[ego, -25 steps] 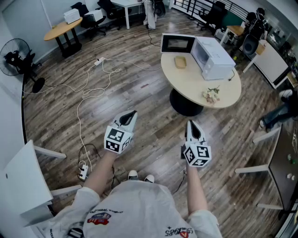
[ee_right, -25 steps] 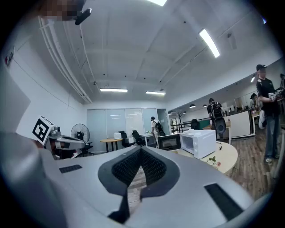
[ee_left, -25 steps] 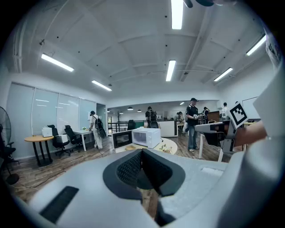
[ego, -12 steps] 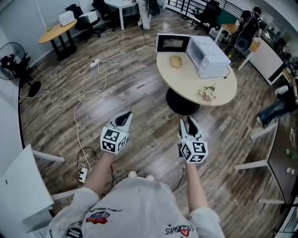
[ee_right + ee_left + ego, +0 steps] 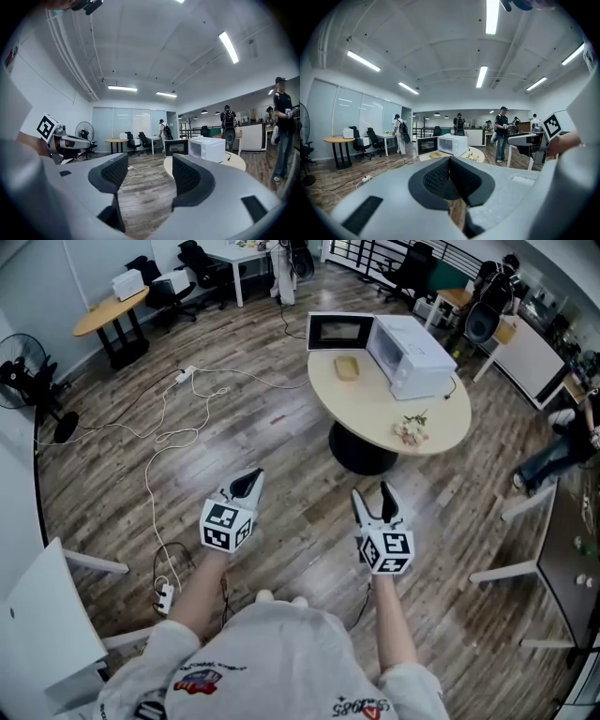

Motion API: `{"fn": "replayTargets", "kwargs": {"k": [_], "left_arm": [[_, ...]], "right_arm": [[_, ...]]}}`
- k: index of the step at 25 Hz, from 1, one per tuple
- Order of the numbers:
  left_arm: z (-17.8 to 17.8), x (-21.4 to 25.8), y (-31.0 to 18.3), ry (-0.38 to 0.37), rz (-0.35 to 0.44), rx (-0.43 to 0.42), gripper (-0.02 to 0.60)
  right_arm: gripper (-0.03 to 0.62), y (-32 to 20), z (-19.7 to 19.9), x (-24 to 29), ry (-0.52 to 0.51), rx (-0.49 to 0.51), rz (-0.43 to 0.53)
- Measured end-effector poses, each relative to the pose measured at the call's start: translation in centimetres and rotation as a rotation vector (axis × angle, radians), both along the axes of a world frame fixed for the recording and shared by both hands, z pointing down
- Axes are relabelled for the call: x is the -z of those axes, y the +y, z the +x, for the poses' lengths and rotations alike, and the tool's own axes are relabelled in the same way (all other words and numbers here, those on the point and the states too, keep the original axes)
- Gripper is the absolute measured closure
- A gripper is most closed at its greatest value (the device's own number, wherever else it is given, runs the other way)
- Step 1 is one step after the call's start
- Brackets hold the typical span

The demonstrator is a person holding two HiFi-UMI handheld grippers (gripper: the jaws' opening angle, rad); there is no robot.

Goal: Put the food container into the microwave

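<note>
Open office, wood floor: the round counter [image 5: 375, 418] at 1 o'clock carries the white microwave [image 5: 412, 357], door open, with the food container [image 5: 346, 367] just beside it. Step judged as approach: left hand-held gripper [image 5: 246, 486] pressed together, right hand-held gripper [image 5: 373, 502] spread and empty, both well apart from the counter. Next move: close in and grasp the container; the floor cable [image 5: 164, 442] at 11 o'clock lies off that path.

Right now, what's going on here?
A person stands on the wood floor, short of the round table, holding a gripper in each hand. The left gripper is shut on nothing; the right gripper is open and empty. The food container lies on the table beside the microwave, whose door is open.
</note>
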State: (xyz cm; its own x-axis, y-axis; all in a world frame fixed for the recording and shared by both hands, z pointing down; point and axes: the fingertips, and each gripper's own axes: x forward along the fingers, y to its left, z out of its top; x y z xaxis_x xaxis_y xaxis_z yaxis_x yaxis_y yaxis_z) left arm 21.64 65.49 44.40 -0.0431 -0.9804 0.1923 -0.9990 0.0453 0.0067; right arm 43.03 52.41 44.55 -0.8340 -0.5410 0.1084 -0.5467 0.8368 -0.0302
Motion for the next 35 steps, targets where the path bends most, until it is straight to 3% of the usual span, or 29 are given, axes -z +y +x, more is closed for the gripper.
{"fn": "replayTargets", "kwargs": {"k": [12, 20, 26, 35], "left_arm": [[3.2, -0.7, 1.0, 0.0, -0.002, 0.04, 0.577], [1.6, -1.5, -2.1, 0.009, -0.006, 0.042, 0.577], [-2.0, -2.1, -7.0, 0.021, 0.0, 0.017, 0.577], [-11.5, -2.9, -18.4, 0.021, 0.005, -0.038, 0.577]], "right_arm": [[0.312, 0.2, 2.9, -1.2, 0.003, 0.045, -0.017], [0.312, -2.7, 1.4, -1.9, 0.004, 0.045, -0.023], [0.312, -6.6, -2.4, -2.2, 0.016, 0.032, -0.019], [0.315, -16.7, -11.7, -3.5, 0.037, -0.016, -0.033]]}}
